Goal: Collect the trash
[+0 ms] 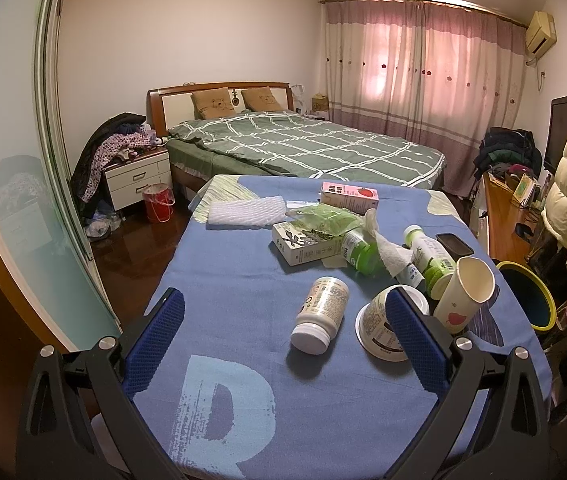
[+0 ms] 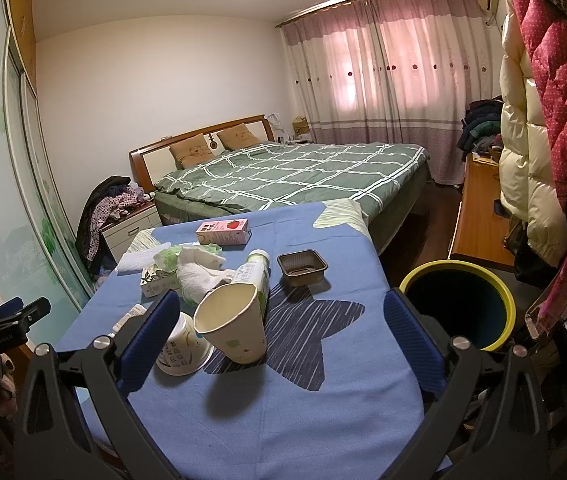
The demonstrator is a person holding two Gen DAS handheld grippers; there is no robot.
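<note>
Left wrist view: the left gripper hangs over a table covered with a blue printed cloth, its two blue-padded fingers spread wide and holding nothing. The trash lies scattered across the cloth. Counting it: one white pill bottle with a white cap on its side between the fingers; one white printed tub tipped over, partly behind the right-hand finger; one upright paper cup with a red leaf mark; two green-and-white plastic drink bottles lying down; one crumpled white tissue; one white carton with a leaf print; one crinkled green plastic wrapper; one pink strawberry milk carton; one white foam mesh sleeve; one dark brown plastic tray. A small label-like item beside the bottles is too hidden to identify.

In the right wrist view the right gripper is likewise spread open and empty, with the paper cup and the tub just ahead of its left finger. One round bin with a yellow rim and dark inside stands off the table's right edge, near the right finger. One bed with a green checked cover lies beyond.
</note>
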